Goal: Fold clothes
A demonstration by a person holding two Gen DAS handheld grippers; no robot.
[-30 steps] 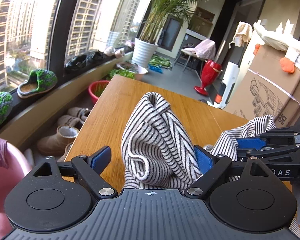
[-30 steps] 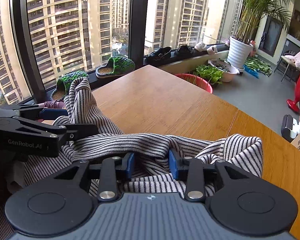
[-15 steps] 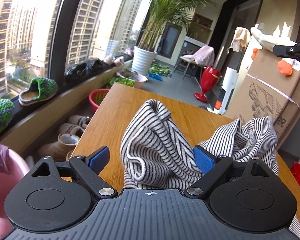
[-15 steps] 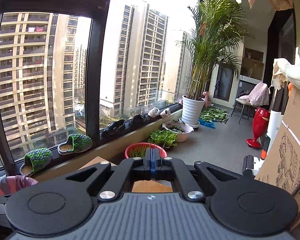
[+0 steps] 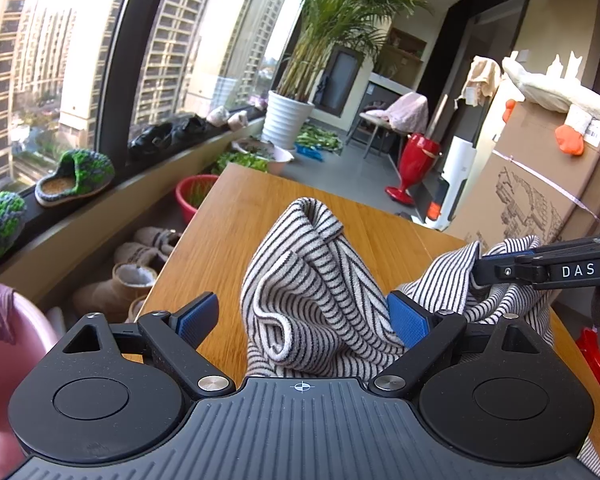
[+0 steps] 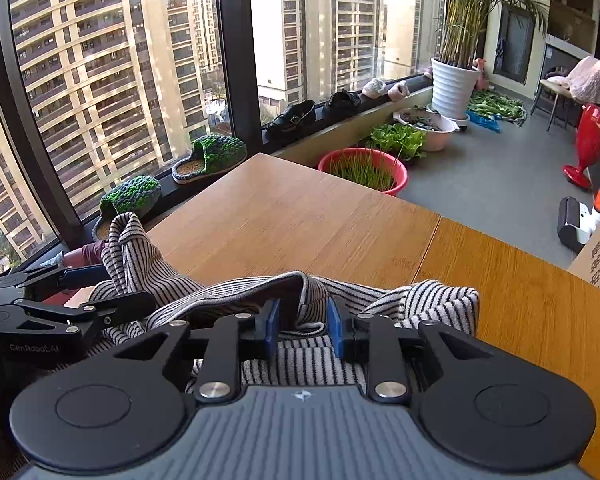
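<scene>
A black-and-white striped garment (image 5: 312,292) lies bunched on the wooden table (image 5: 256,208). My left gripper (image 5: 304,318) is wide open with a raised fold of the garment between its blue pads, not pinched. My right gripper (image 6: 302,330) is partly open, its pads astride a ridge of the garment (image 6: 300,284) with gaps on both sides. The right gripper shows in the left wrist view (image 5: 540,270) at the right, over the cloth. The left gripper shows in the right wrist view (image 6: 60,312) at the left.
The table (image 6: 300,216) stretches ahead to its far edge. A windowsill with slippers (image 6: 210,156) runs along the left. A red basin (image 6: 362,168), a potted palm (image 6: 454,80) and a cardboard box (image 5: 540,184) stand beyond the table.
The right gripper was lifted away shut, pointing at the window, and has come back down over the garment, partly open. The left gripper stayed open around the raised fold.
</scene>
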